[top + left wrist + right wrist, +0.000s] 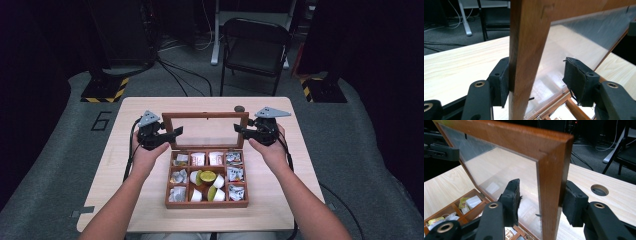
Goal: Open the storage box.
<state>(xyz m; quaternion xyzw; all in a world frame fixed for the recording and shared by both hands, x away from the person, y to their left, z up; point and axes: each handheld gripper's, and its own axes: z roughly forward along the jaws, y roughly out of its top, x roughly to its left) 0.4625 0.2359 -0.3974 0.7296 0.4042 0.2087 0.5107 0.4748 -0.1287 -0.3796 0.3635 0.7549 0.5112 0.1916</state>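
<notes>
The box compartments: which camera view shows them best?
The high view: it looks down on the whole box with its sachets and cups. The right gripper view shows a few compartments behind the lid. The left gripper view shows a corner.

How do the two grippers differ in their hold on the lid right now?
The left gripper straddles the lid's left post with only its outer pad touching wood; the inner pad stands off the pane. The right gripper straddles the right post, outer pad touching, inner pad near the pane. Both sit at mid height on the raised lid.
</notes>
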